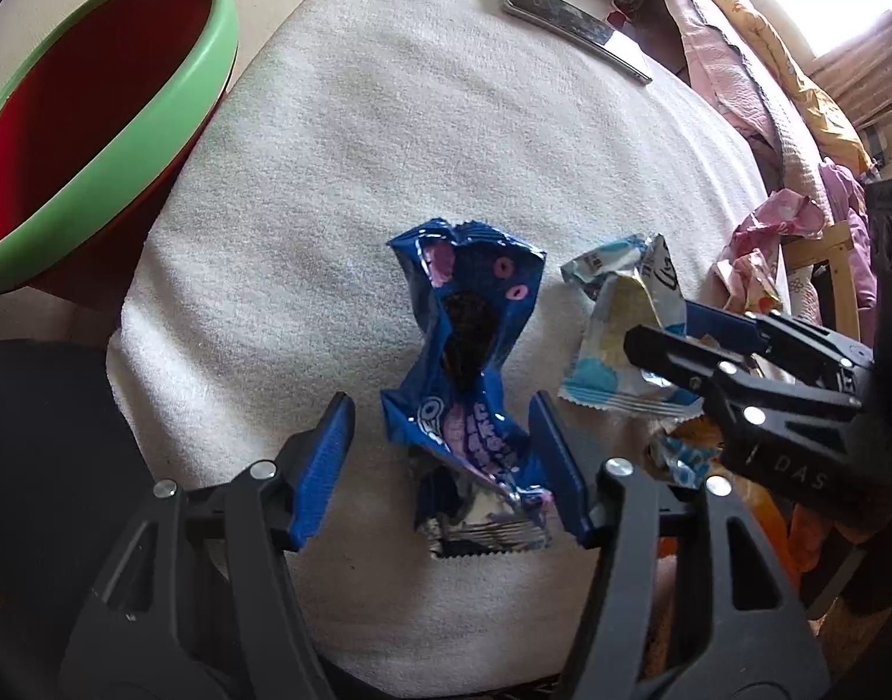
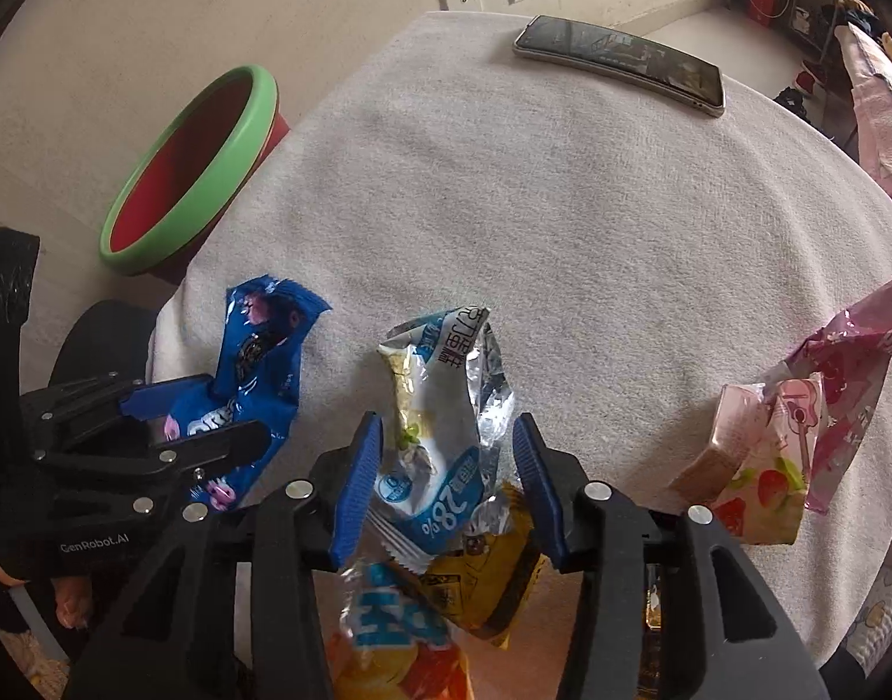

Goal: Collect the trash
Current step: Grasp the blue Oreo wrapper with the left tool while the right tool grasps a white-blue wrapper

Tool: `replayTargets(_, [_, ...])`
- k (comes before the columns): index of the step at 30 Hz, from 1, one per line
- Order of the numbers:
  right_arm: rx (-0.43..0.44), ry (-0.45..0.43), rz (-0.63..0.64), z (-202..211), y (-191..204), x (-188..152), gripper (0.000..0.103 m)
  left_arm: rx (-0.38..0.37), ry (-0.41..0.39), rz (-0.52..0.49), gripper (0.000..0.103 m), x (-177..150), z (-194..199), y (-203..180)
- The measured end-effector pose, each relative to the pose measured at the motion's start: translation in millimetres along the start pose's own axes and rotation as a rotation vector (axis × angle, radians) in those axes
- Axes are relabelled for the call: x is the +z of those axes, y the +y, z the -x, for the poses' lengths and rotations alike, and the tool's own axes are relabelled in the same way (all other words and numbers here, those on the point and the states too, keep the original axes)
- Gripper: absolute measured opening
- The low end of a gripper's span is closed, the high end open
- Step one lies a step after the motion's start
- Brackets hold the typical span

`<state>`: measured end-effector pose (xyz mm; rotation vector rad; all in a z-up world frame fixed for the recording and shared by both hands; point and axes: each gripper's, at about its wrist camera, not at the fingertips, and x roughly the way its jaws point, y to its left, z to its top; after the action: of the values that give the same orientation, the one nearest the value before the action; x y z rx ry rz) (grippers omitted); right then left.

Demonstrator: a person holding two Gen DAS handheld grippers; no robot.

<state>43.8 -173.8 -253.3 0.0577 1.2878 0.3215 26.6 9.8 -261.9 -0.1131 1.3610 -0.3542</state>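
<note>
Left wrist view — left gripper (image 1: 443, 455) spread around blue Oreo wrapper (image 1: 463, 338); right gripper (image 2: 448, 478) likewise, fingers wide, straddles white-blue wrapper (image 2: 440, 408).

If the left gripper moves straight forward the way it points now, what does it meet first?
Most likely the crumpled dark blue snack wrapper. It lies on the white towel-covered table, already between the open blue fingers of the left gripper. Its height above the wrapper is unclear.
</note>
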Motion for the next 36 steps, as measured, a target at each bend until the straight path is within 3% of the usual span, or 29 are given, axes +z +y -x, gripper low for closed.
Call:
replayTargets(2, [0.001,0.005,0.002,-2,2,-2,0.029,-0.005,-0.001,0.012,0.049,0,0,2])
replayTargets(4, [0.001,-0.006,-0.004,0,1,-3,0.027,-0.008,-0.004,0.015,0.046,0,1,3])
replayTargets(16, [-0.012,-0.043,-0.046,10,-11,-1,0.026,0.006,0.001,-0.016,0.046,1,-1,-3])
replayTargets(19, [-0.01,-0.044,-0.055,9,-12,-1,0.028,0.008,0.001,-0.017,0.046,1,-1,-3])
replayTargets(23, [-0.009,-0.054,-0.084,11,-15,-2,0.044,0.007,-0.004,-0.016,0.046,2,-1,-4])
replayTargets(25, [-0.007,-0.061,-0.094,13,-15,-3,0.046,0.008,-0.01,-0.017,0.046,2,0,-3])
replayTargets(28, [-0.007,-0.073,-0.107,16,-17,-5,0.049,0.008,-0.012,-0.025,0.03,2,-1,-4])
replayTargets(31, [-0.01,-0.084,-0.123,21,-20,-7,0.051,0.004,-0.025,-0.033,0.022,2,1,-6])
replayTargets(36, [-0.019,-0.094,-0.148,26,-26,-11,0.051,0.016,-0.052,-0.032,0.021,1,4,-5])
